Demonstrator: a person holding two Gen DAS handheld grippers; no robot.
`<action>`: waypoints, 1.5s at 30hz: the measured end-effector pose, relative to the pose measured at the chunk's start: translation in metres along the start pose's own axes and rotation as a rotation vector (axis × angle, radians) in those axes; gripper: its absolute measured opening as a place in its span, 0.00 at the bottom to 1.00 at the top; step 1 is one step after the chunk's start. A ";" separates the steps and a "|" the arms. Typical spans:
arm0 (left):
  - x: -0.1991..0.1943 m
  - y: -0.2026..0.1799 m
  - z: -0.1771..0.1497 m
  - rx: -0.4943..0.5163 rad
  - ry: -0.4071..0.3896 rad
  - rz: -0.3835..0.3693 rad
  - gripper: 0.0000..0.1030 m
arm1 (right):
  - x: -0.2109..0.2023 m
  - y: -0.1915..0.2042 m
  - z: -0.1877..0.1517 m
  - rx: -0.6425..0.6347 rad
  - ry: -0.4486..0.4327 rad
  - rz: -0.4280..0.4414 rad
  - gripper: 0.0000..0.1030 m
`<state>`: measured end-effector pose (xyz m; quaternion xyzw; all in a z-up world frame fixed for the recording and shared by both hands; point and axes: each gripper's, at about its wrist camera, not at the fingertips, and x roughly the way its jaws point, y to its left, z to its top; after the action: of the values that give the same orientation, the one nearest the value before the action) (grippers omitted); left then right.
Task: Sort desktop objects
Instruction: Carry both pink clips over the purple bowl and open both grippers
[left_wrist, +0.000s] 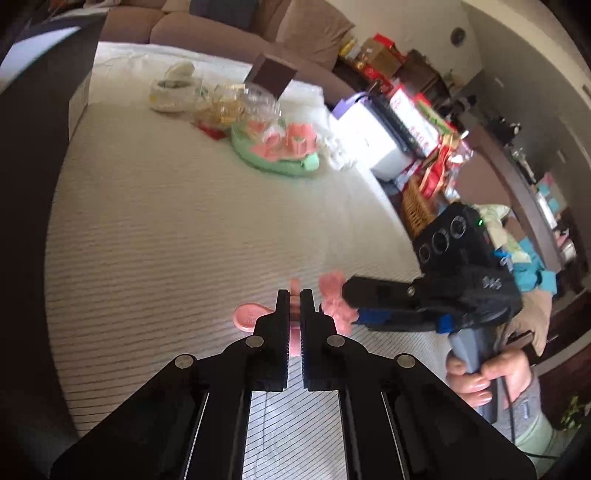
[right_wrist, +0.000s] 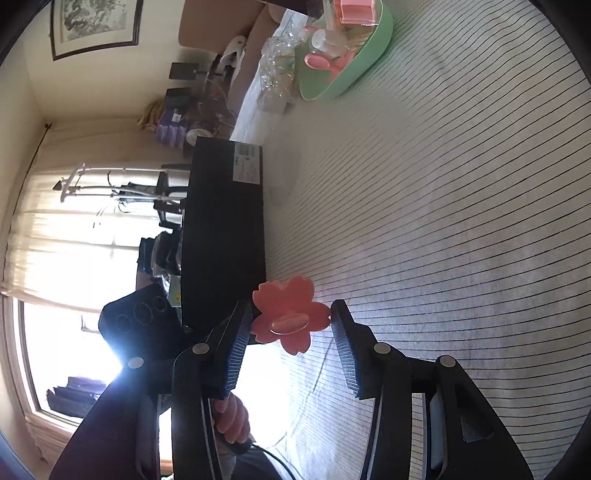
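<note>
My left gripper (left_wrist: 294, 295) is shut on a thin pink plastic piece (left_wrist: 248, 316) whose round end sticks out to the left, low over the striped cloth. A pink flower-shaped piece (left_wrist: 335, 300) sits just right of it. My right gripper (right_wrist: 291, 314) is open, its jaws on either side of that pink flower (right_wrist: 290, 318), not touching it. In the left wrist view the right gripper (left_wrist: 351, 291) reaches in from the right. A green tray (left_wrist: 273, 157) with several pink items stands far back; it also shows in the right wrist view (right_wrist: 373, 44).
The table is covered by a white striped cloth (left_wrist: 184, 240). Clear wrapped packets (left_wrist: 221, 107) and a glass jar (left_wrist: 260, 101) stand beside the tray. A black box (right_wrist: 225, 236) lies along the table edge. Cluttered shelves and boxes (left_wrist: 406, 122) stand beyond the right edge.
</note>
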<state>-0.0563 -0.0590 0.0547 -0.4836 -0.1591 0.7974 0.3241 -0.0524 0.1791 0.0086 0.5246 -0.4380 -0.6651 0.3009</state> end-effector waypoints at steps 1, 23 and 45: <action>-0.006 0.001 0.005 -0.016 -0.014 -0.014 0.04 | -0.001 0.002 0.000 -0.008 -0.004 0.001 0.44; -0.190 0.098 0.148 -0.151 -0.140 0.295 0.05 | 0.156 0.255 0.072 -0.496 0.129 -0.200 0.44; -0.148 0.182 0.197 -0.287 -0.089 0.304 0.12 | 0.254 0.260 0.119 -0.731 0.135 -0.631 0.58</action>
<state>-0.2471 -0.2810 0.1457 -0.5076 -0.2102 0.8268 0.1205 -0.2505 -0.1210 0.1394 0.5337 0.0252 -0.7987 0.2769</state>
